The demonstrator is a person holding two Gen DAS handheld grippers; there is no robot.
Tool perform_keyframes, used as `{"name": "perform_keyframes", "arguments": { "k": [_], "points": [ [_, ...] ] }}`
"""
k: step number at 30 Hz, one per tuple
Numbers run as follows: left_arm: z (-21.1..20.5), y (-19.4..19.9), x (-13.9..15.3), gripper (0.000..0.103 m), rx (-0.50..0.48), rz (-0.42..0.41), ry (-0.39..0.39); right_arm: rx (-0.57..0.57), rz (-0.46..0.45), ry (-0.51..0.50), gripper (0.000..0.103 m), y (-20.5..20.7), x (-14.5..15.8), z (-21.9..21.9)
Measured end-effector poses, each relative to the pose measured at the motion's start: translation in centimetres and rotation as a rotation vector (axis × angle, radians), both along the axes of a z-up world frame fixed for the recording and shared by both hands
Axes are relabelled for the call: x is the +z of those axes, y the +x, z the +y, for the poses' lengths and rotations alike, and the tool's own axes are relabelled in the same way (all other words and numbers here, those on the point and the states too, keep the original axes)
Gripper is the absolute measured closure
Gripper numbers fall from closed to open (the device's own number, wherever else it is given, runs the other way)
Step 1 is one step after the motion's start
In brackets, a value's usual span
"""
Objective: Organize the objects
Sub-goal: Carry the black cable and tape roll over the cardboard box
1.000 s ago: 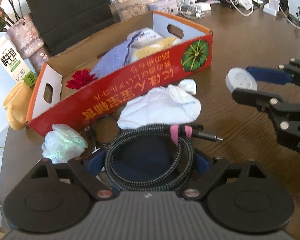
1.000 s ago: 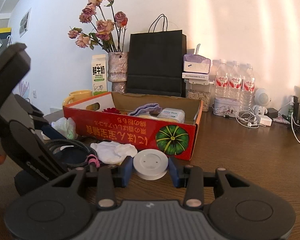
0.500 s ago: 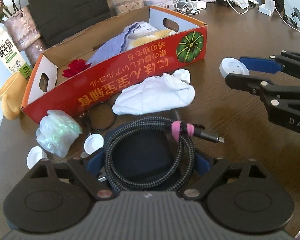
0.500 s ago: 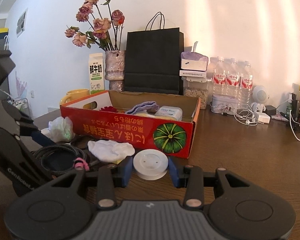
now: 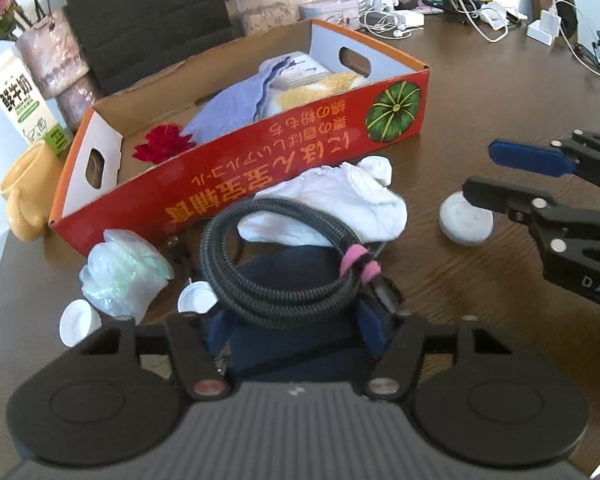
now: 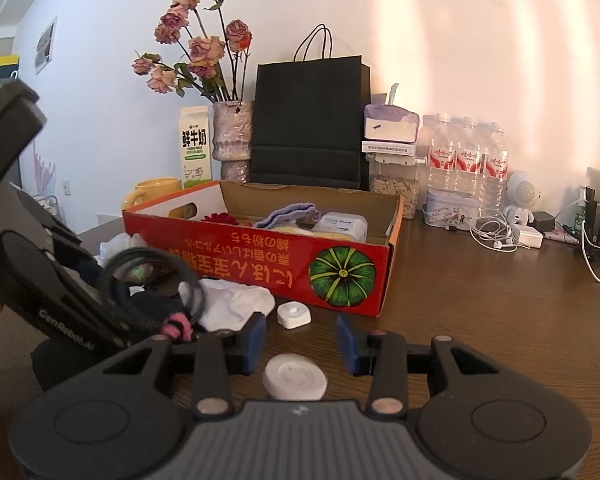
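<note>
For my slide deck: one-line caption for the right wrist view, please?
Right claw open above a white round puck on the wooden table, red pumpkin-print box ahead.

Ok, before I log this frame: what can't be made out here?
- Left wrist view: the coiled cable covers the left claw pads, so the contact itself is unseen.
- Right wrist view: the red box wall hides most of its contents.
- Right wrist view: the cable is motion-blurred.
- Both views: print on the white puck is too faint to read.
</note>
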State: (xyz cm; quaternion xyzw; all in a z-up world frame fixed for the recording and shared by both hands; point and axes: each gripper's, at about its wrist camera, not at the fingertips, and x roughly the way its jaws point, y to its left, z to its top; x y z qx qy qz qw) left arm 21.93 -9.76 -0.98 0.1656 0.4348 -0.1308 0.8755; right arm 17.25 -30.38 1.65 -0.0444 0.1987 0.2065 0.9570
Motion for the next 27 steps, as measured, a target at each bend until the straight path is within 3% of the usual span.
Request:
{"name": "perform_keyframes", "arguments": {
  "k": [5, 8, 11, 13, 14, 15, 16, 23, 27],
  "points": [
    [-0.2, -0.1, -0.1, 0.032, -0.004, -0.012, 0.012, 0.008, 0.038, 0.000, 0.063, 0.4, -0.1, 0.0],
    [0.1, -0.2, 0.0, 0.023, -0.007, -0.011, -0.003, 0.000, 0.141, 0.003, 0.050, 2.0, -0.7, -0.2],
    [0.4, -0.4, 0.2, 0.017, -0.008, -0.021, -0.017, 0.004, 0.249, 0.008, 0.046, 3.5, -1.5, -0.3],
    [0.6, -0.5, 0.3, 0.015, -0.010, -0.027, -0.023, -0.001, 0.249, -0.009, 0.043, 3.6, -1.6, -0.1],
    [0.7, -0.5, 0.3, 0.012, -0.011, -0.028, -0.022, 0.000, 0.244, -0.023, 0.046, 3.5, -1.7, 0.0],
    [0.7, -0.5, 0.3, 0.009, -0.014, -0.029, -0.017, 0.004, 0.236, -0.035, 0.061, 3.2, -1.7, 0.2],
    [0.7, -0.6, 0.3, 0.008, -0.020, -0.031, -0.011, 0.016, 0.228, -0.039, 0.064, 3.0, -1.7, 0.4],
    [0.1, -0.3, 0.3, 0.003, -0.076, -0.057, 0.064, 0.027, 0.146, -0.041, 0.065, 1.7, -0.9, 0.5],
    [0.6, -0.6, 1.0, 0.003, -0.104, -0.051, 0.054, 0.011, 0.139, -0.012, 0.065, 1.8, -0.6, -0.1]
  ]
}}
